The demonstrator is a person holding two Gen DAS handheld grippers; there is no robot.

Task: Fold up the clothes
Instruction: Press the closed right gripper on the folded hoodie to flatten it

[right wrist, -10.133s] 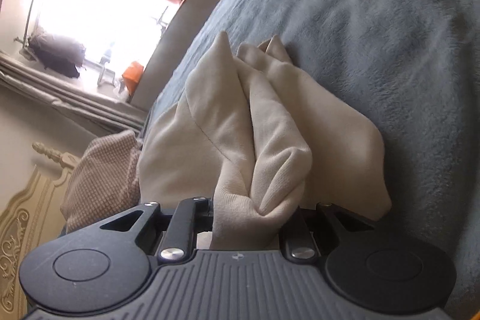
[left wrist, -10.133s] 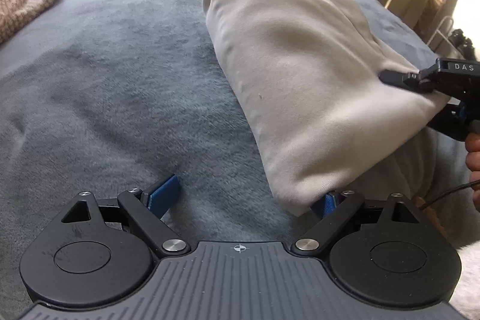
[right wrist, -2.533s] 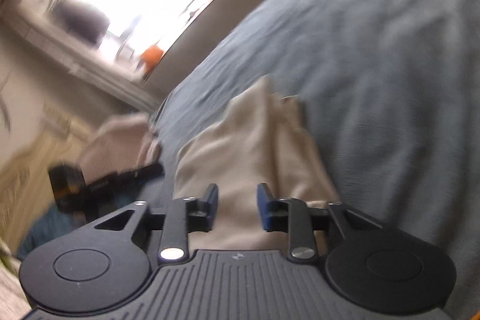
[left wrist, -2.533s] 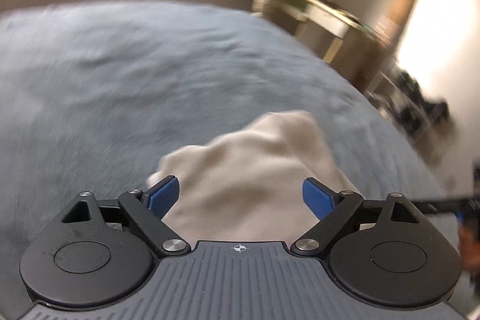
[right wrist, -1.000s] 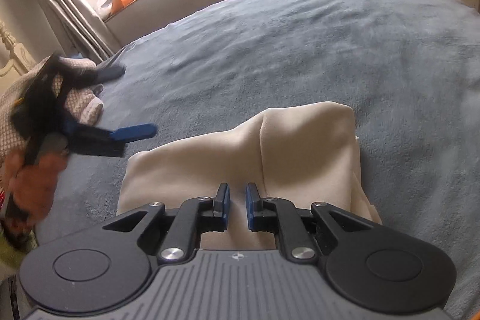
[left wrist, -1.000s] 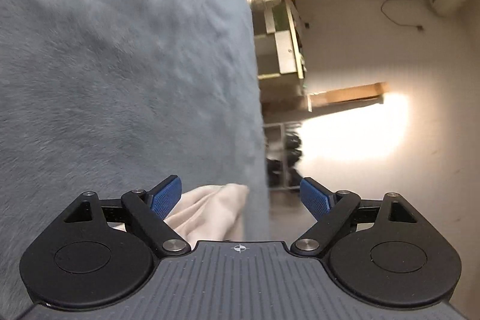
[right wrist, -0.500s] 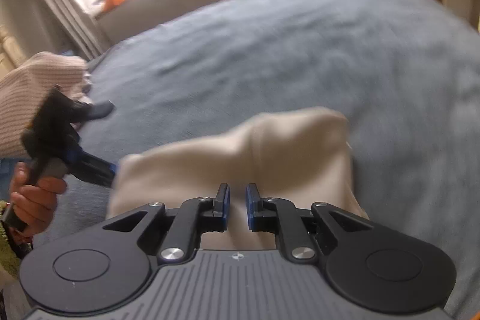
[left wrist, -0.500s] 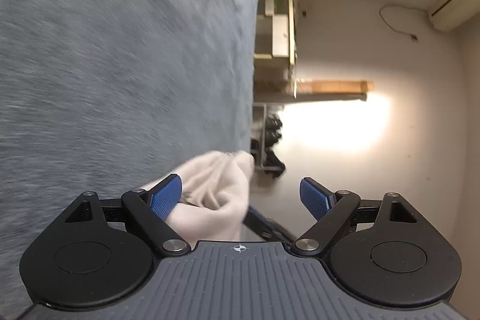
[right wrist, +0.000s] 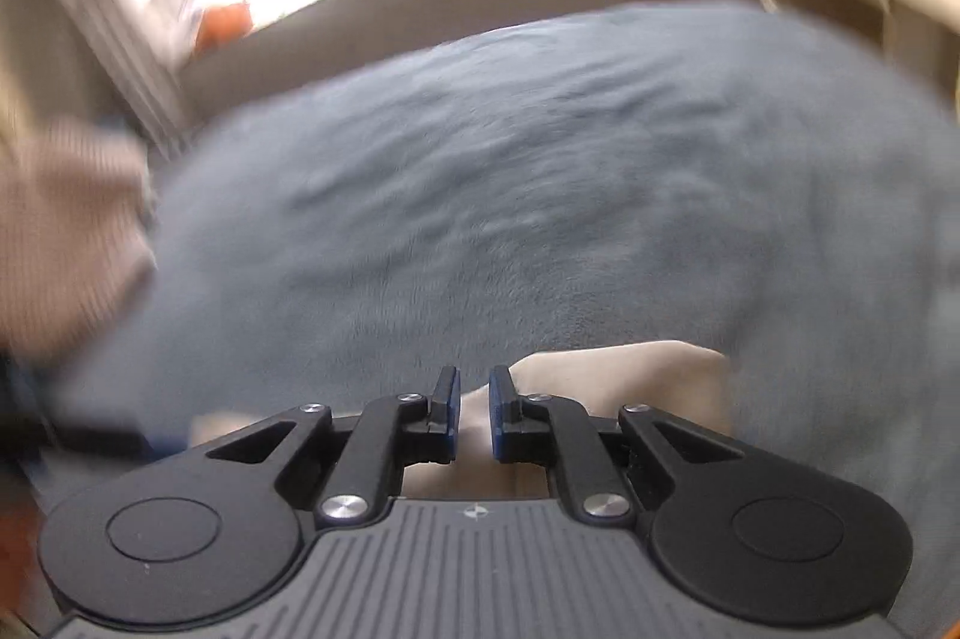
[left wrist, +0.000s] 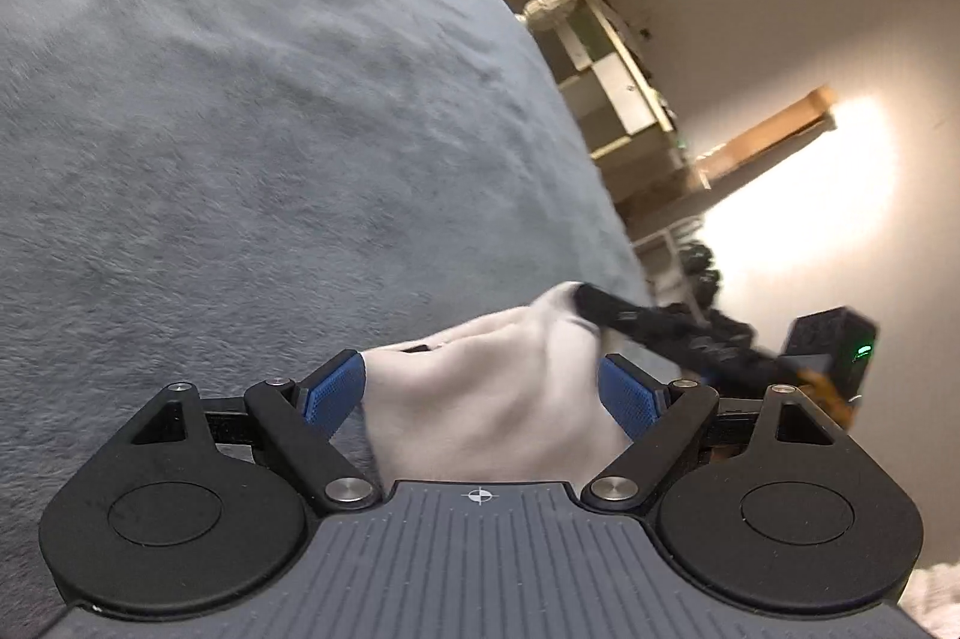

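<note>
Clearly the cream garment [left wrist: 492, 399] lies bunched on the grey bed [left wrist: 240, 129], at 6 o'clock in both views. The left gripper [left wrist: 480, 393] stands wide open astride it, gripping nothing; the right gripper [right wrist: 471, 399] is nearly closed (cloth between its jaws, though a firm pinch I cannot tell). Folded bundle or mid-fold, either fits.

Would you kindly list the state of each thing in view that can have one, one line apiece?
Left gripper: open, blue pads spread either side of the cloth.
Right gripper: nearly closed, a narrow gap between its pads; whether it pinches cloth cannot be told.
Cream garment: bunched into a folded bundle on the bed.
Grey-blue blanket: spread over the bed, lightly rumpled.
Knitted beige garment: lying at the bed's edge, blurred.
</note>
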